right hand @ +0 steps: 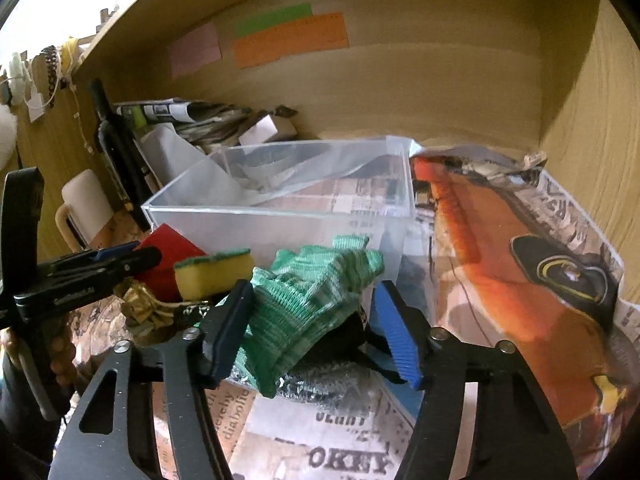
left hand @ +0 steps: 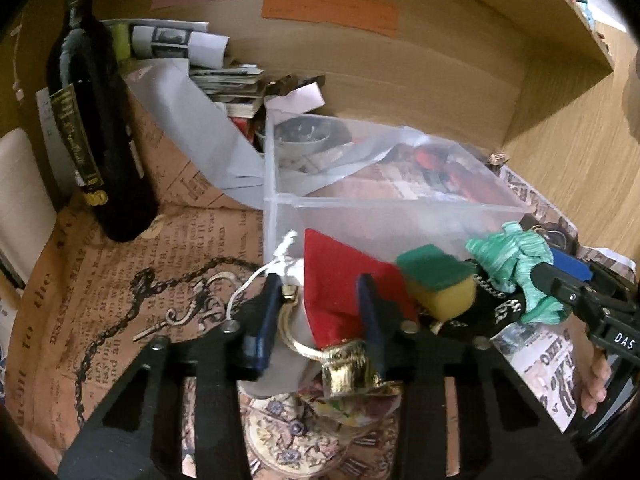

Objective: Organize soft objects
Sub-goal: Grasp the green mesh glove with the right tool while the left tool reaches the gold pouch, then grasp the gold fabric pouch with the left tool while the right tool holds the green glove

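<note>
soft things lay heaped before the clear bin (right hand: 280, 216) as we straddled the green knit cloth (right hand: 312, 300) with our right gripper (right hand: 314, 334) and the red pouch (left hand: 340, 280) with our left gripper (left hand: 320, 320), both wide open and holding nothing, so closing and lifting binward seemed next.

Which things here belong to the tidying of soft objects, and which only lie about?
Belonging: green knitted cloth, yellow-green sponge, red fabric pouch, clear box.
Lying about: wine bottle, key on chain, stack of papers, sticky notes.
</note>
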